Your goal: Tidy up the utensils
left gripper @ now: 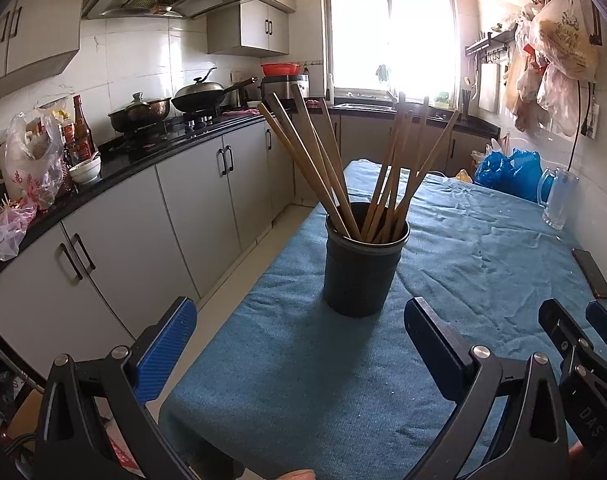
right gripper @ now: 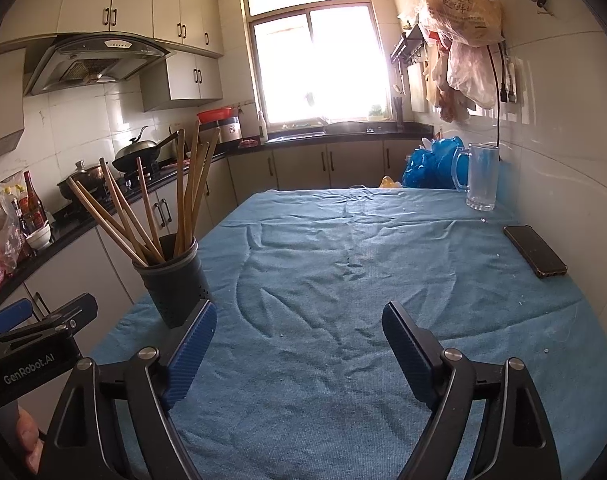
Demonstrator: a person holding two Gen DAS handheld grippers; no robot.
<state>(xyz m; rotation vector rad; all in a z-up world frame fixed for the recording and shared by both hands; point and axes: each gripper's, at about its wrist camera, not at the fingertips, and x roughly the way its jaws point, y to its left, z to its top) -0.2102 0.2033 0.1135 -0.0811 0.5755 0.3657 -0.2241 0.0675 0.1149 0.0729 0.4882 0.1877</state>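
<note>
A dark round holder (left gripper: 361, 264) stands on the blue tablecloth (left gripper: 303, 360) near the table's left edge. Several wooden chopsticks (left gripper: 319, 160) stand in it, fanned out left and right. My left gripper (left gripper: 299, 320) is open and empty, just short of the holder, which sits between and beyond its blue pads. In the right wrist view the holder (right gripper: 175, 284) with the chopsticks (right gripper: 159, 200) is at the left, just beyond the left finger. My right gripper (right gripper: 299, 320) is open and empty over bare cloth. The right gripper also shows at the left view's lower right (left gripper: 575, 320).
A glass mug (right gripper: 481, 176) and a black phone (right gripper: 535, 250) lie along the table's right side by the tiled wall. Blue plastic bags (right gripper: 431, 162) sit at the table's far end. A kitchen counter (left gripper: 143, 156) with pots and bottles runs along the left.
</note>
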